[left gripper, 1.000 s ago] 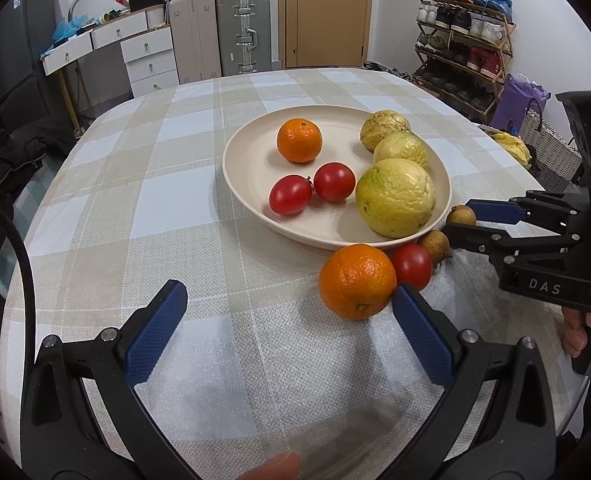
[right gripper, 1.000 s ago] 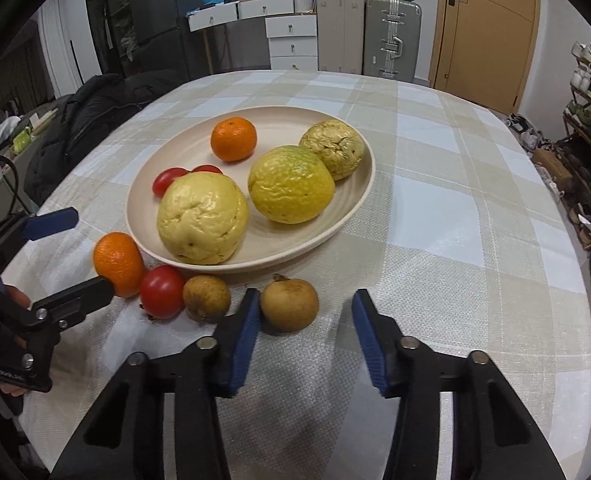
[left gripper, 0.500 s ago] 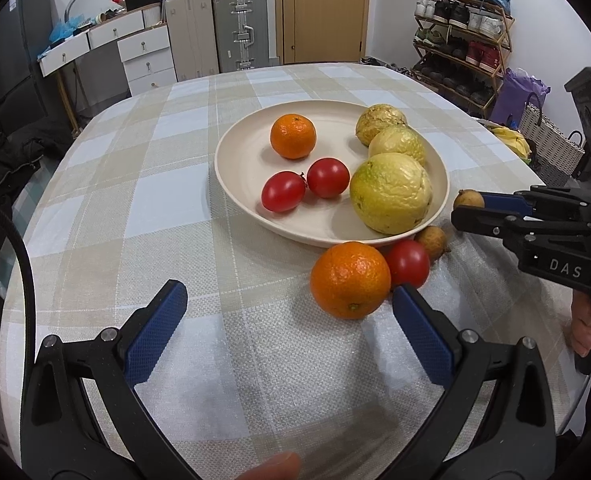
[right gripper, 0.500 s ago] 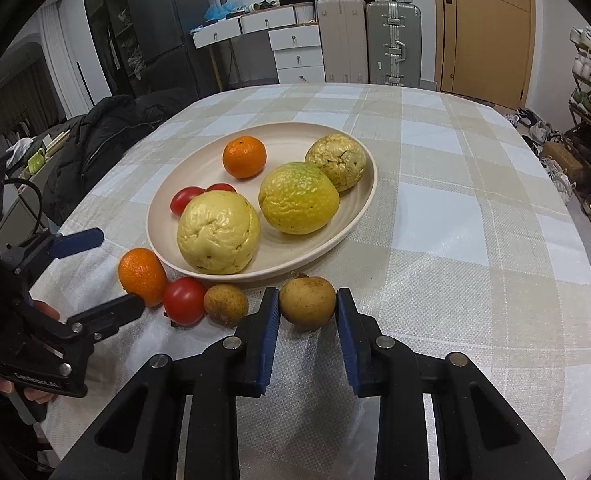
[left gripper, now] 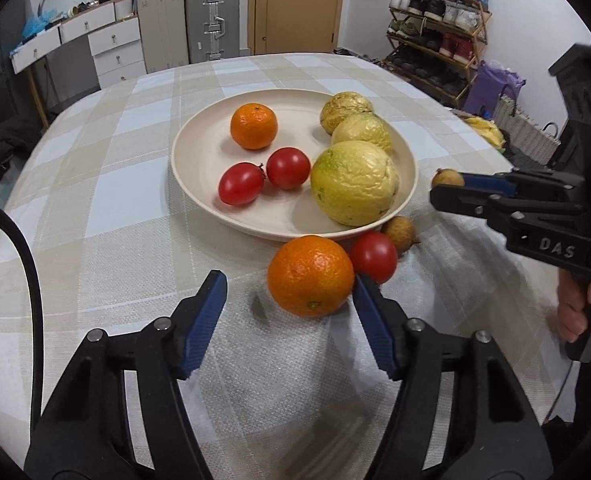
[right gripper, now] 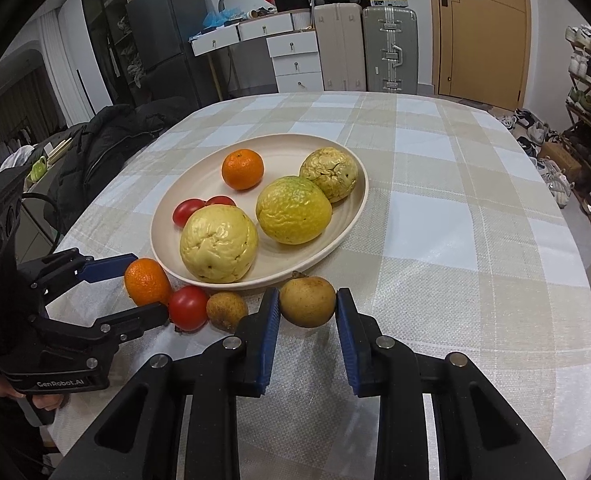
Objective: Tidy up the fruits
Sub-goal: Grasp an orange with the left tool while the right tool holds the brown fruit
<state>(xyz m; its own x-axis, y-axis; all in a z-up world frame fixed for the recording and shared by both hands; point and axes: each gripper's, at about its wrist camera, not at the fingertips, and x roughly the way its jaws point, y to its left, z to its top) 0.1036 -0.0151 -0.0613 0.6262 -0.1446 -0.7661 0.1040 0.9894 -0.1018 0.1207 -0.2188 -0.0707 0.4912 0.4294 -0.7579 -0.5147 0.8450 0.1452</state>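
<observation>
A cream plate (left gripper: 199, 184) (right gripper: 351, 216) holds an orange, two tomatoes and three yellow-green fruits. My right gripper (right gripper: 308, 304) is shut on a small brown fruit (right gripper: 307, 301) and holds it above the cloth near the plate's rim; it shows in the left wrist view (left gripper: 447, 179) too. My left gripper (left gripper: 289, 294) is open, its fingers either side of a loose orange (left gripper: 310, 275) (right gripper: 146, 282), the right pad touching it. A tomato (left gripper: 373, 256) (right gripper: 187, 307) and another brown fruit (left gripper: 399, 233) (right gripper: 227, 310) lie beside the orange.
The table (right gripper: 455, 208) has a checked cloth and its edge runs close on the right. A dark jacket (right gripper: 107, 140) hangs off the left side. Drawers, suitcases (right gripper: 389, 54) and a shoe rack (left gripper: 439, 12) stand beyond the table.
My right gripper has shut on the small brown fruit and lifted it off the cloth. My left gripper has narrowed and moved in around the loose orange.
</observation>
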